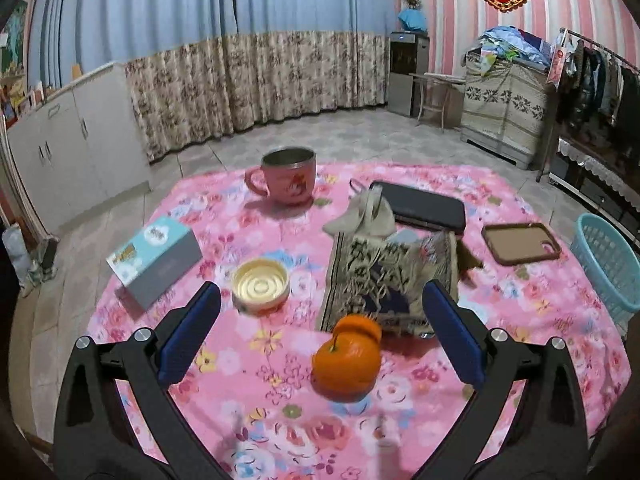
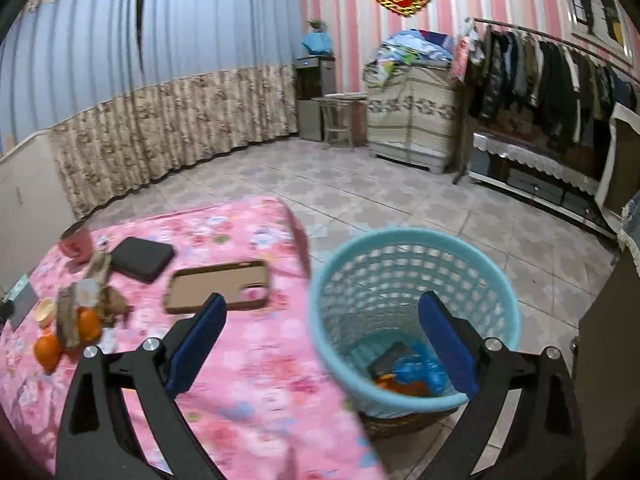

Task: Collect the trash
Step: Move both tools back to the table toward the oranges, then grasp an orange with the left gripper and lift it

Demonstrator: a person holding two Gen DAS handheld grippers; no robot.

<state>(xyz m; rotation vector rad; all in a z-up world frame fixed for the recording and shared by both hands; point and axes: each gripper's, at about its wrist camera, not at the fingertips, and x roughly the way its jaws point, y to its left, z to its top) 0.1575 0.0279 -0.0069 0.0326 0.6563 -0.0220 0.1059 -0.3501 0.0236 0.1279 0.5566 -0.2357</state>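
My left gripper (image 1: 320, 332) is open above the pink flowered table (image 1: 280, 400). An orange (image 1: 347, 364) lies between its fingers, with a second orange (image 1: 360, 326) just behind it. A patterned tissue box (image 1: 384, 276) stands beyond them. My right gripper (image 2: 322, 340) is open and empty, over the near rim of a light blue trash basket (image 2: 412, 280) beside the table. Blue and orange trash (image 2: 416, 372) lies in the basket's bottom. The oranges (image 2: 48, 350) show at the far left in the right wrist view.
On the table are a pink mug (image 1: 286, 178), a yellow lid (image 1: 260, 286), a blue-grey box (image 1: 154, 260), a black case (image 1: 424, 206) and a brown phone case (image 1: 520, 242). The basket (image 1: 608, 264) stands off the table's right edge. A clothes rack (image 2: 540, 72) lines the right wall.
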